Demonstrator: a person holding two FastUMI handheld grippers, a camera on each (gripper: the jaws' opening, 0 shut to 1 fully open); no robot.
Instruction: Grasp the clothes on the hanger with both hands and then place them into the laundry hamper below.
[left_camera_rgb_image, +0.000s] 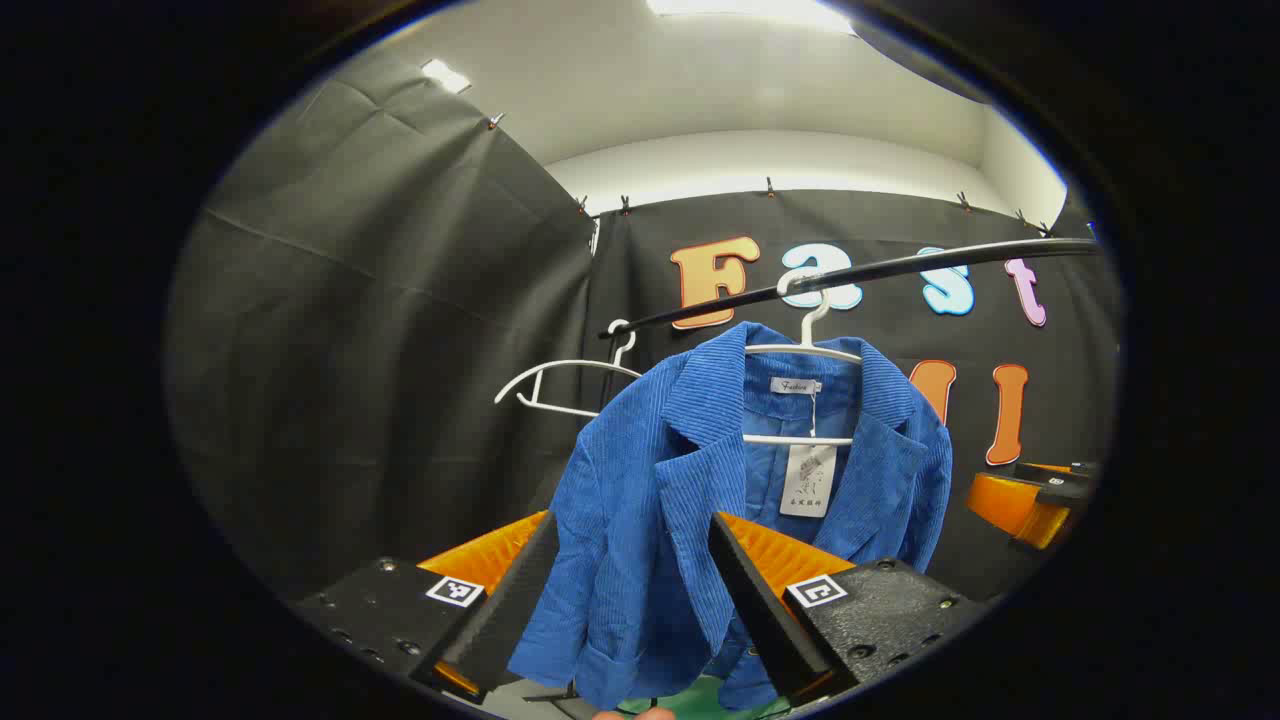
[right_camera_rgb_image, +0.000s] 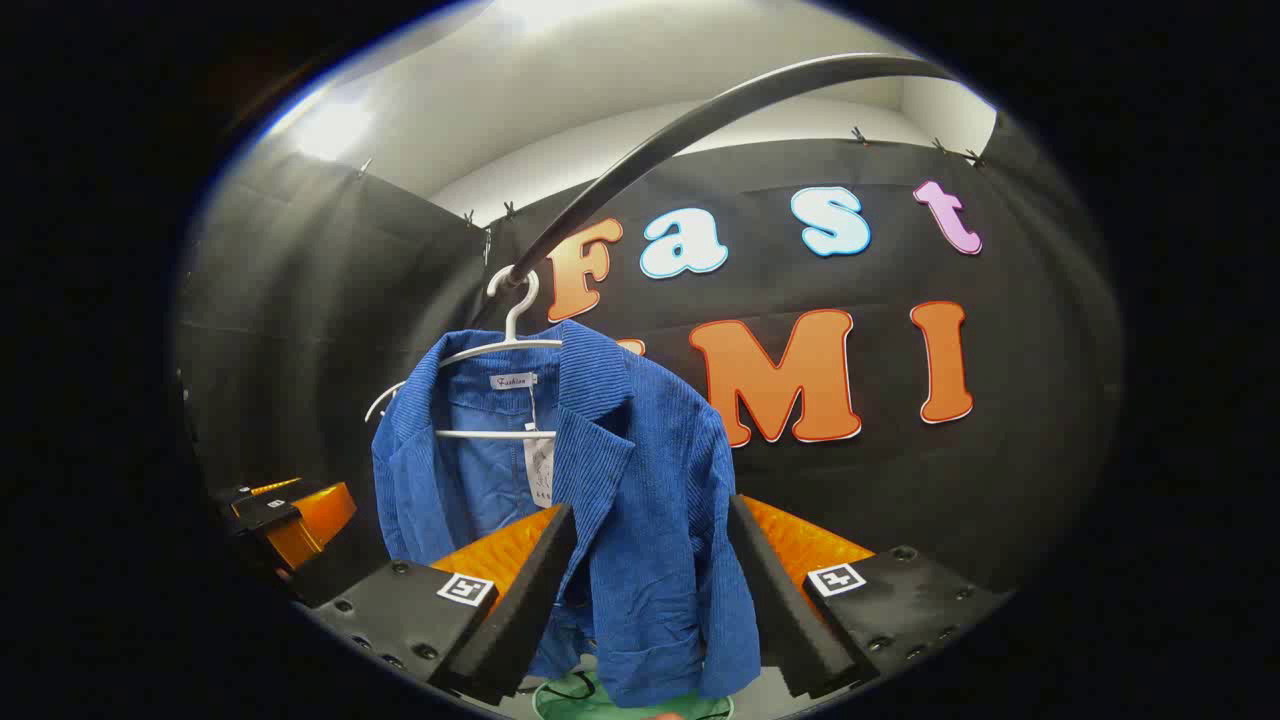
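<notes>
A blue corduroy jacket hangs on a white hanger from a black rail, with a paper tag at its collar. My left gripper is open, and the jacket's sleeve side shows between its fingers; whether they touch the cloth I cannot tell. In the right gripper view the same jacket hangs from the hanger, and my right gripper is open around its other sleeve side. A green hamper peeks out below the hem, as does the hamper in the left gripper view.
An empty white hanger hangs on the rail left of the jacket. The right gripper shows off to the right in the left gripper view, and the left gripper off to the left in the right gripper view. Black cloth walls surround the booth.
</notes>
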